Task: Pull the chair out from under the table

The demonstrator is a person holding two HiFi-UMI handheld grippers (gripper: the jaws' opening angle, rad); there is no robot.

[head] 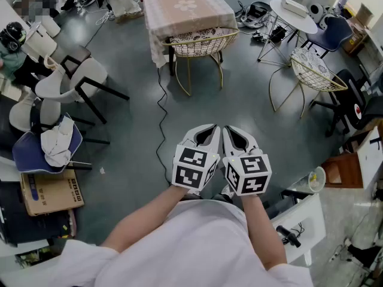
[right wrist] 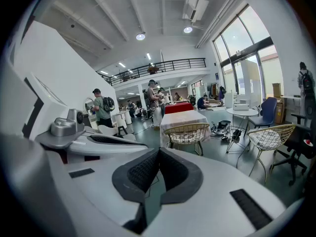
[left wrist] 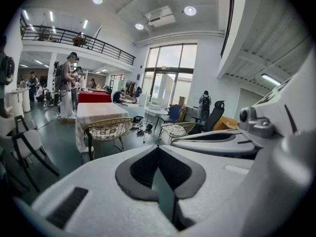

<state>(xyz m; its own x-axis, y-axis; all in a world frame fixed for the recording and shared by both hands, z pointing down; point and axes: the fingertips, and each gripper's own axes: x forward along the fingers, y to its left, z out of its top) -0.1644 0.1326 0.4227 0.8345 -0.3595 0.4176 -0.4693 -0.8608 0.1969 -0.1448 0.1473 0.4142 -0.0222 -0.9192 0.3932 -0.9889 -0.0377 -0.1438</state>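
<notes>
**A:** Floor [head: 128, 130] first: what's it like?
**B:** Grey, and it fills most of the head view.
**A:** And the table?
**B:** The table [head: 187, 5] is at twelve o'clock, under a pale checked cloth.
**A:** Where's the chair?
**B:** The gold wire chair [head: 200, 42] stands at the table's six o'clock edge. It is pushed in, its seat partly under the cloth, well apart from both grippers.
**A:** Anything like it?
**B:** A second wire chair [head: 316, 72] at two o'clock, near a round white table [head: 293, 14].
**A:** The grippers?
**B:** They are side by side at six o'clock, pointing toward twelve. The left gripper [head: 210, 128] has its jaws pressed together on nothing, and the right gripper [head: 231, 130] is likewise closed and empty.
**A:** Smaller things?
**B:** A black cable [head: 160, 109] trails across the floor from the table toward six o'clock.
</notes>
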